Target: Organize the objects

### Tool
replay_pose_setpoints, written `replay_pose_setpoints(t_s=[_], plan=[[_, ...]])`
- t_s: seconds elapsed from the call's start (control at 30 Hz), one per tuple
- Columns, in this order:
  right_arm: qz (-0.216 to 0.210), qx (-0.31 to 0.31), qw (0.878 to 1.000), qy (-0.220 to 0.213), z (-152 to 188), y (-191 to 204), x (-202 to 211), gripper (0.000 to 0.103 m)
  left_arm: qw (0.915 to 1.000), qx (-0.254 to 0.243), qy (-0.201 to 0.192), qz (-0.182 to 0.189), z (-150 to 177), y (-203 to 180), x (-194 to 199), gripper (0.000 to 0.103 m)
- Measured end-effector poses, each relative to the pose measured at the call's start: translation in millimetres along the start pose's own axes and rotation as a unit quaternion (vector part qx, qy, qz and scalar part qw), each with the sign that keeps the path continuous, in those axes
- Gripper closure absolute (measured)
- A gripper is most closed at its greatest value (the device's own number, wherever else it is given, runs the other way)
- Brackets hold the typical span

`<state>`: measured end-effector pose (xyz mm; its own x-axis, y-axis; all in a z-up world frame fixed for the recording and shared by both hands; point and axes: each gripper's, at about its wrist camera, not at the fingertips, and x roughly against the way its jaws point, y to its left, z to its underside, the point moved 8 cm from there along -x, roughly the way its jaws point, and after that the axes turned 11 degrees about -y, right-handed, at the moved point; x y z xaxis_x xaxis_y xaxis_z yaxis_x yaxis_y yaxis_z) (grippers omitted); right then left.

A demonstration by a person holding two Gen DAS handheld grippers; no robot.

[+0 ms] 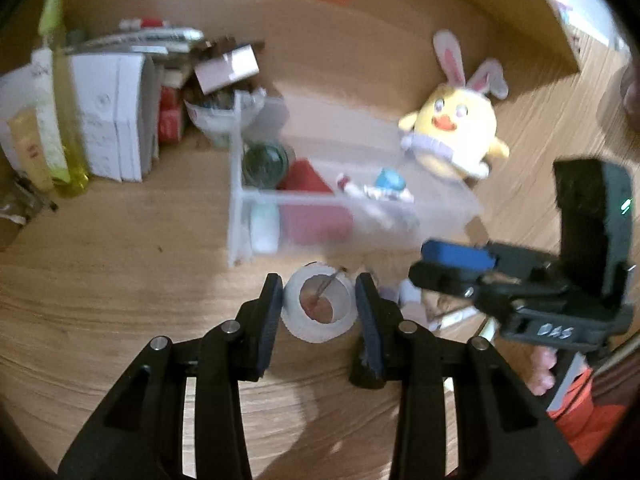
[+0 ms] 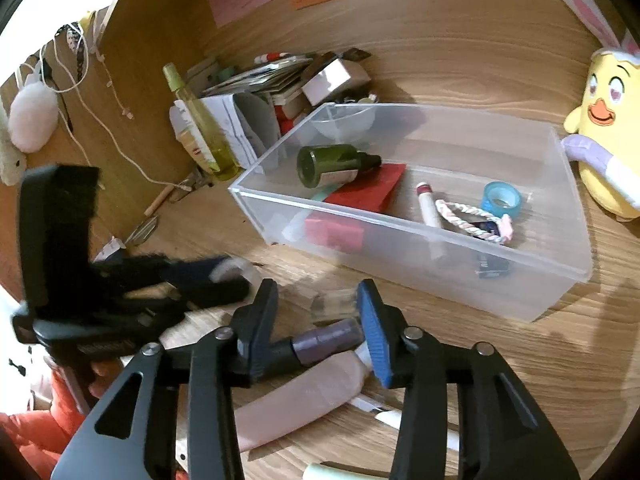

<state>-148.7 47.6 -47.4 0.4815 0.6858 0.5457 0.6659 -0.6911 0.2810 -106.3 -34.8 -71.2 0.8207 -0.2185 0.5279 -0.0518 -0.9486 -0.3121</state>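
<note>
Just before the clear box [image 2: 420, 216], left gripper [image 1: 319, 300] clasps a white jar [image 1: 318, 307]; right gripper [image 2: 318, 320] stands partly open, holding nothing, over a dark tube [image 2: 328, 338], beside a pink tube [image 2: 304, 400]

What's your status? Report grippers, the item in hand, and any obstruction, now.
Left gripper straddles white ribbed cap, grip unclear. Right gripper open, empty, over dark-capped pink tube. Clear bin ahead, nothing blocking it.
</note>
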Motion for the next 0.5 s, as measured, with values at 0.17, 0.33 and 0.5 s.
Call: replay_pose_setpoints(t_s=[0.17, 0.33, 0.5], plan=[[0.007, -0.003, 1.000, 0.005, 0.8, -6.5, -2.4, 0.065, 0.9995, 0.011, -0.028, 0.010, -19.2, 3.6, 15.1, 0.066], [0.007, 0.014, 1.000, 0.023, 6.5, -0.6, -14.3, 0.065, 0.9988, 0.018, -0.041, 0.020, -27.7, 4.8, 24.6, 0.066], [-0.018, 0.034, 0.999, 0.025, 8.1, 22.5, -20.1, 0.065, 0.9989, 0.012, -0.040, 0.019, -34.4, 2.8, 24.5, 0.066]])
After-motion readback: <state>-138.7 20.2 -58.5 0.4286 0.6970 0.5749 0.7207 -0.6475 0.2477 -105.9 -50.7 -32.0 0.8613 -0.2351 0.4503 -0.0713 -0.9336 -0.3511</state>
